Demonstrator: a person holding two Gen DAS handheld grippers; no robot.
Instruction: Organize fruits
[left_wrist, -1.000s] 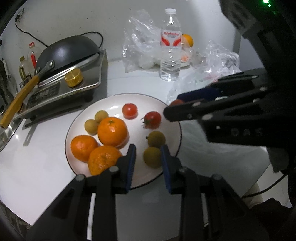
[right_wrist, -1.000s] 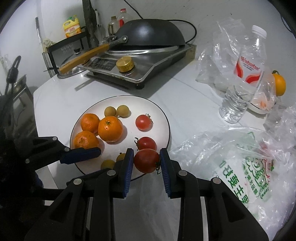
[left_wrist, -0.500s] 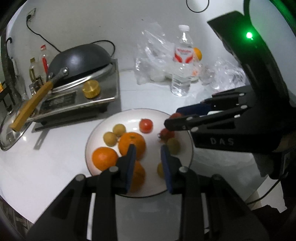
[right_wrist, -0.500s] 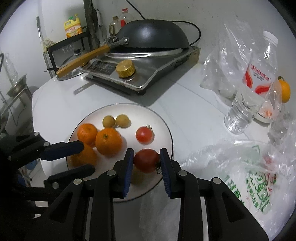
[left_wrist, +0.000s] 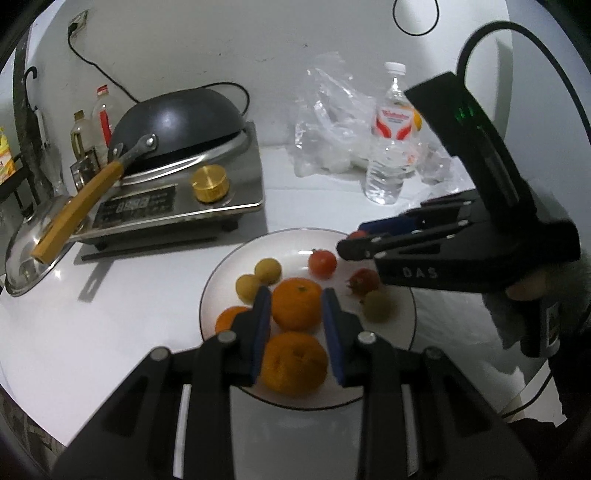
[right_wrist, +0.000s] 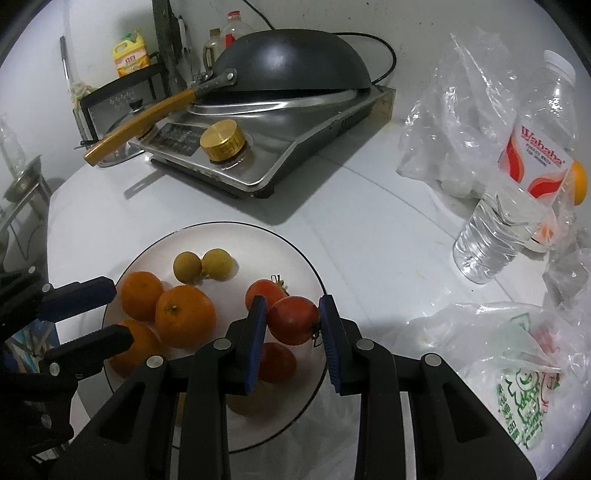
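Left wrist view: left tongs (left_wrist: 295, 308) spread, holding nothing, hovering over the near side of the plate (left_wrist: 402, 354) on the white tabletop (left_wrist: 110, 314). Three oranges (left_wrist: 296, 308) clustered on the plate's left half, one framed between the blue pads. Two longans (left_wrist: 258, 278) behind them, two tomatoes (left_wrist: 322, 263) toward the back right, another longan (left_wrist: 376, 305) in front of those. Right tongs (left_wrist: 351, 242) reach in from the right above the plate's far rim, a bit of red showing between the tips. Induction cooker (left_wrist: 177, 206) with upturned wok (left_wrist: 177, 122) back left, water bottle (left_wrist: 391, 136) and plastic bags (left_wrist: 328, 122) at the back

Right wrist view: right tongs (right_wrist: 293, 319) pinching a tomato (right_wrist: 293, 319) between both pads, held above the plate (right_wrist: 295, 254); another tomato directly under it, one more just behind. Oranges on the plate's left, two longans at the back. Left tongs (right_wrist: 110, 314) spread at the plate's left edge, over the oranges. Printed bag (right_wrist: 517, 373) on the right
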